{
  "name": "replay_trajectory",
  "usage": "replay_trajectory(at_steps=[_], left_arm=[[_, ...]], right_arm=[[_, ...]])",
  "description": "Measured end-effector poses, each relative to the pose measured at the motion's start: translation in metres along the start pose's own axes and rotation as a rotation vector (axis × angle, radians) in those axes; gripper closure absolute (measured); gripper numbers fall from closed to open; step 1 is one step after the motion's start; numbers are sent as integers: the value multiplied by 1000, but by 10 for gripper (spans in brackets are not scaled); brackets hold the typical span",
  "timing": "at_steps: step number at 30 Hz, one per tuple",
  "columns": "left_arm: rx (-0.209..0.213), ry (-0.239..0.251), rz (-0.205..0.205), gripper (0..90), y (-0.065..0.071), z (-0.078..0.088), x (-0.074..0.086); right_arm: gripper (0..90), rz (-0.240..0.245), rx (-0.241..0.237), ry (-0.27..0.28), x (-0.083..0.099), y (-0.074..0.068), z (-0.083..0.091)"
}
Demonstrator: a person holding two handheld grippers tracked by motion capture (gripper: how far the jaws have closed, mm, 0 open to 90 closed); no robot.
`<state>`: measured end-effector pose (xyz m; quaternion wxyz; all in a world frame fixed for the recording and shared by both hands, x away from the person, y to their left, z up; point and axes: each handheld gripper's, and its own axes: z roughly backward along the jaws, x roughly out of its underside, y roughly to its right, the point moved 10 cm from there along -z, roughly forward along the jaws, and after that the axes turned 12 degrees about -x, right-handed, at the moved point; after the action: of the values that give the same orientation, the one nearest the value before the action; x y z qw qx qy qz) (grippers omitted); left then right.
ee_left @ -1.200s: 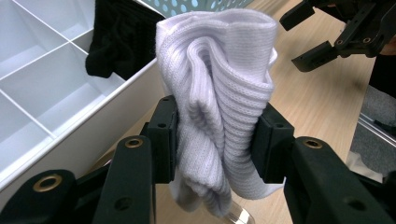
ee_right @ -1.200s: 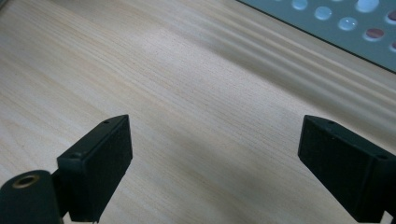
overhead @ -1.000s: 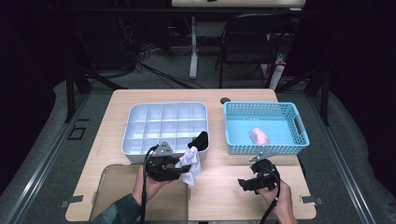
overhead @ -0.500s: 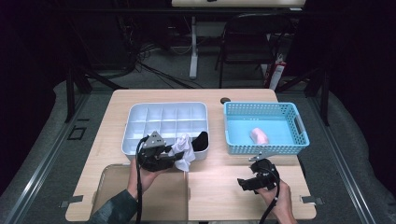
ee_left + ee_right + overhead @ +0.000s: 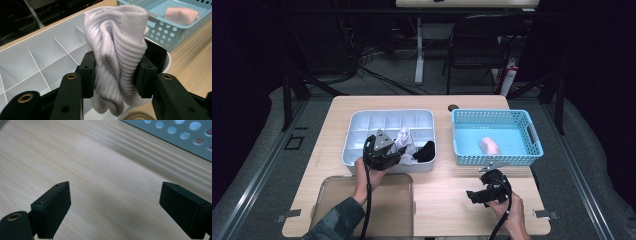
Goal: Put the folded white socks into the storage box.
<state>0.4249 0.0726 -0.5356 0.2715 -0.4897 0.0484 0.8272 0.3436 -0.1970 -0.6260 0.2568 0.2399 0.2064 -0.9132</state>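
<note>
1. table (image 5: pixel 437 192) work is coming first: you are sorting socks off the light wood top into the white divided tray (image 5: pixel 357 150), which is sitting just left of the blue basket (image 5: pixel 532 145). a clear lid (image 5: pixel 397 205) is lying on the near edge, so be keeping your forearm from dragging across it.
2. tray cells are running in rows, and a dark sock (image 5: pixel 427 151) is already occupying the near right corner. you are aiming for a free cell beside it, not on top of it.
3. basket contents are waiting: a pink sock (image 5: pixel 490 145) is lying on the basket floor, well apart from the tray. that one is looking like the following pick.
4. left gripper (image 5: pixel 394 156) is pinching the white ribbed sock (image 5: pixel 117 62) around its bunched middle, both pads pressing into the fabric, and holding it above the near cells of the tray. the lower end is hanging below the jaws, so be lowering it until that tail is folding inside one cell before you are letting go.
5. dividers are thin; be centring the bundle over a single cell so that nothing is draping over a wall.
6. right gripper (image 5: pixel 476 196) is resting over bare table near the front of the basket, jaws spread wide with nothing between them. be keeping it parked there, ready for reaching into the basket.
</note>
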Motion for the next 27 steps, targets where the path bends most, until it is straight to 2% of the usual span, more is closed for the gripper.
replay_trajectory(at_steps=[6,12,18,21,24,27], left_arm=[[-28,-24,-1,582,-5,-17,6],[-43,-51,-27,582,-6,-28,11],[-18,-77,-40,583,1,-33,16],[12,-97,-25,582,6,-36,20],[31,-125,-24,583,10,-41,26],[39,-130,-18,583,10,-43,27]], right_arm=[[97,-1,1,-2,0,0,1],[96,0,0,1,0,0,0],[97,5,4,-8,1,1,1],[97,1,-2,0,0,0,1],[98,3,-4,-3,0,-1,0],[98,4,-3,-8,1,-1,0]])
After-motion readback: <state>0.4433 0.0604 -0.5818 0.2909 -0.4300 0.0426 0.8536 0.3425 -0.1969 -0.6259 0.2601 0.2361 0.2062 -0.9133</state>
